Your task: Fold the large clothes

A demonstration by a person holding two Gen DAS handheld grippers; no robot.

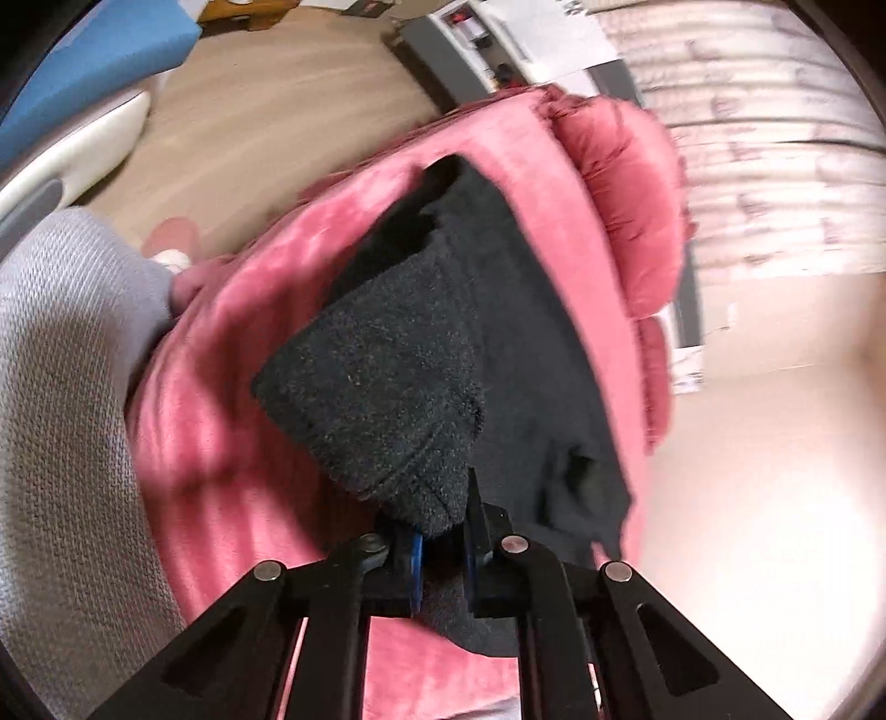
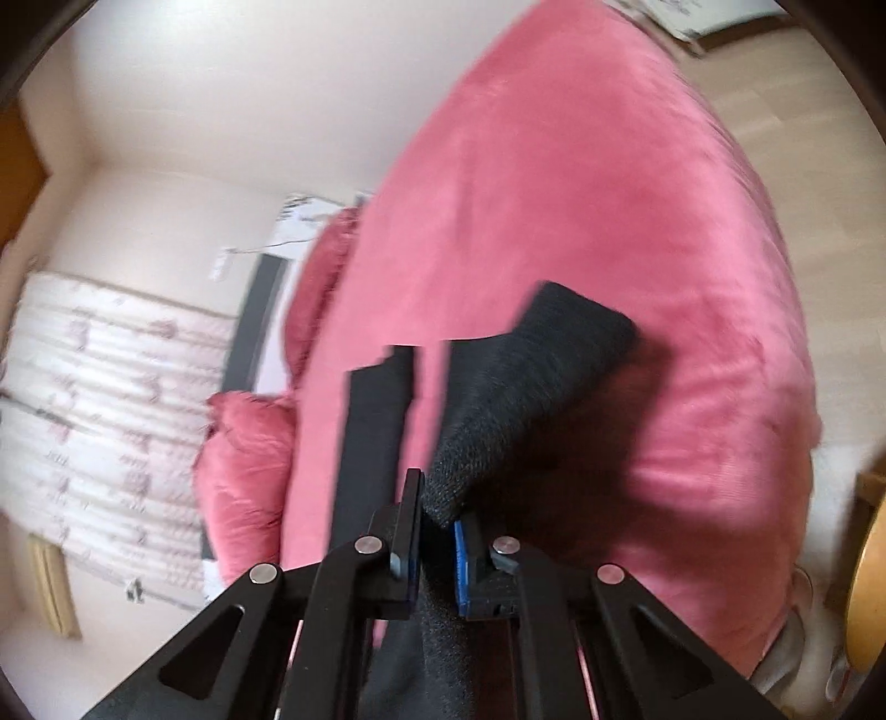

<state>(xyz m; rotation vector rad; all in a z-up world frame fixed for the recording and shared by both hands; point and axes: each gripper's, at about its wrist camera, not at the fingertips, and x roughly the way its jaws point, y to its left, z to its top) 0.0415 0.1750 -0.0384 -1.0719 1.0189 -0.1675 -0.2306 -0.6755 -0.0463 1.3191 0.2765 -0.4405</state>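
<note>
Left wrist view showed the left gripper (image 1: 443, 545) with its black jaws drawn nearly together and clamped on a bunched corner of a dark charcoal fleece garment (image 1: 382, 387), the fuzzy cloth squeezed between the blue-edged pads and rising out of them in a thick wedge. Beyond that wedge the rest of the garment lay spread over a pink plush velvety bedspread (image 1: 232, 387), which covered a bed and filled the middle of the view. A pink quilted pillow (image 1: 626, 188) sat at the far end of the bedspread, beside a white wall panel with a faint printed pattern (image 1: 775, 138). A sleeve of grey knitted fabric (image 1: 66, 399) filled the left edge, and pale wood flooring (image 1: 266, 105) ran behind the bed towards a blue cushion (image 1: 99, 50) at the top left. Right wrist view showed the right gripper (image 2: 434, 540) likewise pinched tight, its pads pressing on another edge of the same dark garment (image 2: 526, 376), which stood up from the jaws as a folded flap against the pink bedspread (image 2: 581, 194). A narrow black strip of the cloth (image 2: 376, 421) hung just left of the flap. Both views were blurred, so finer detail of the garment's shape could not be made out.
</note>
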